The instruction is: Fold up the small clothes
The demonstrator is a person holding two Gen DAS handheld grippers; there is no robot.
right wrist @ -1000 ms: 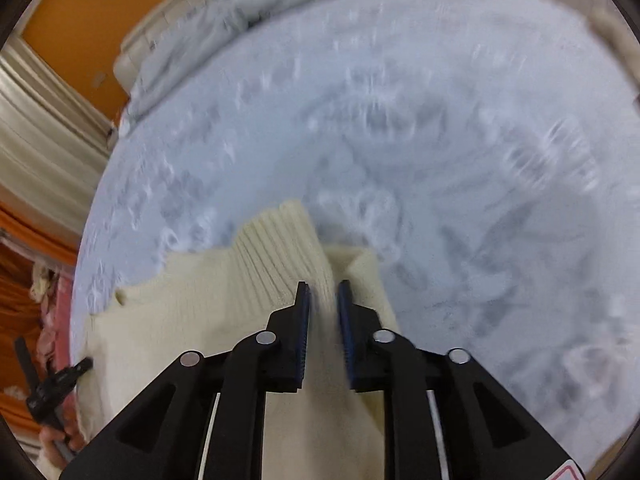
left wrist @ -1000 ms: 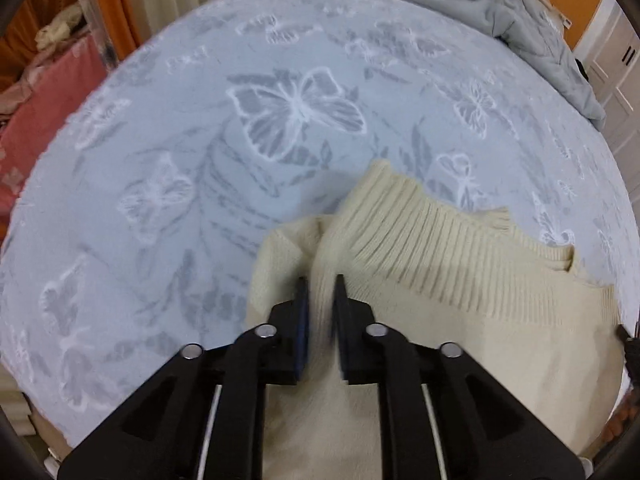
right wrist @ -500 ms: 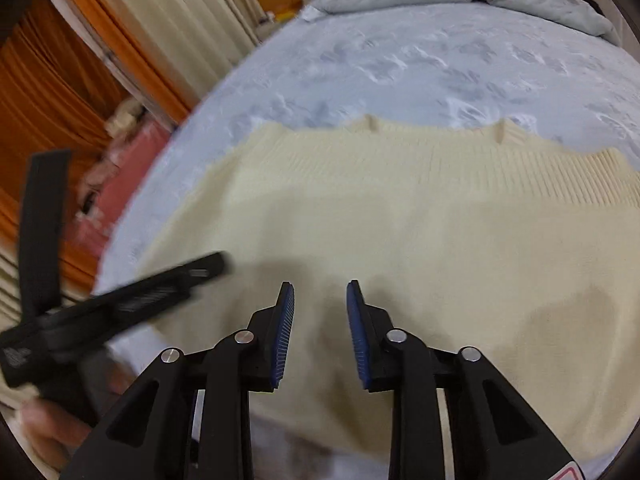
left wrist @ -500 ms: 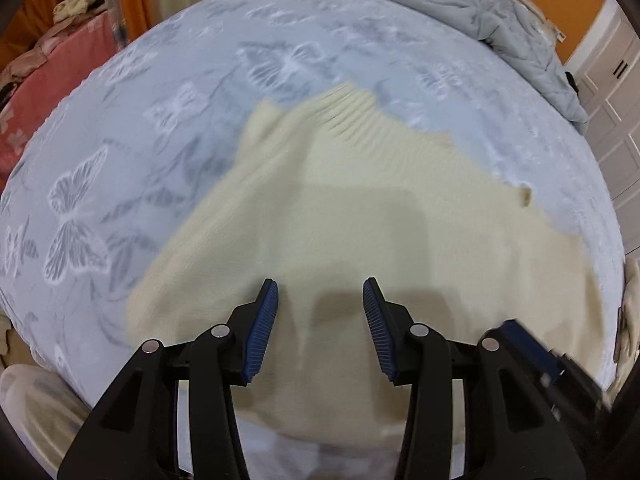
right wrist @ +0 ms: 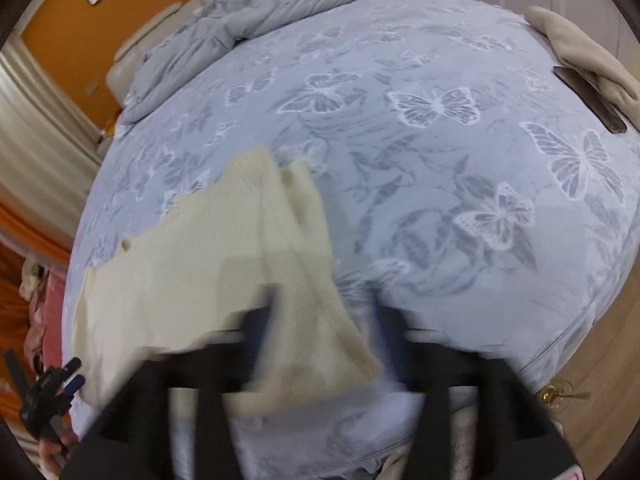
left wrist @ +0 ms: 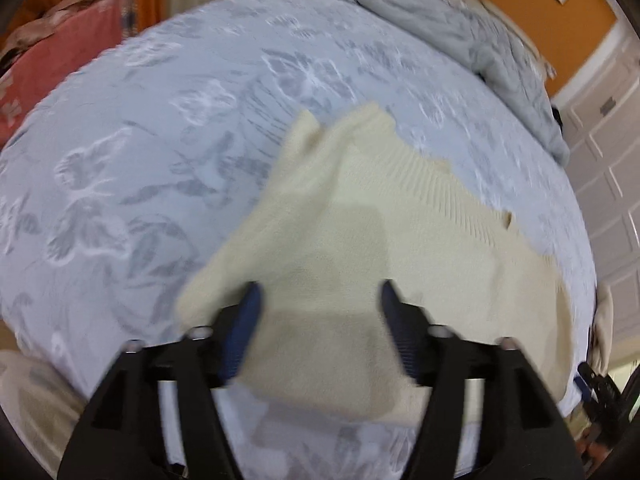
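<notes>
Both claws wide, empty: left gripper point(left wrist: 320, 316), right gripper point(right wrist: 320, 320) hover over cream sweater point(left wrist: 360, 248), likely re-gripping for next fold.

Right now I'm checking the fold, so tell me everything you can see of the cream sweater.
The cream sweater is a soft knit with a ribbed band along its far edge. It lies spread on the butterfly-print bedspread, one side folded over the body as a narrow strip. Neither the left gripper nor the right gripper, both open, holds it.
</notes>
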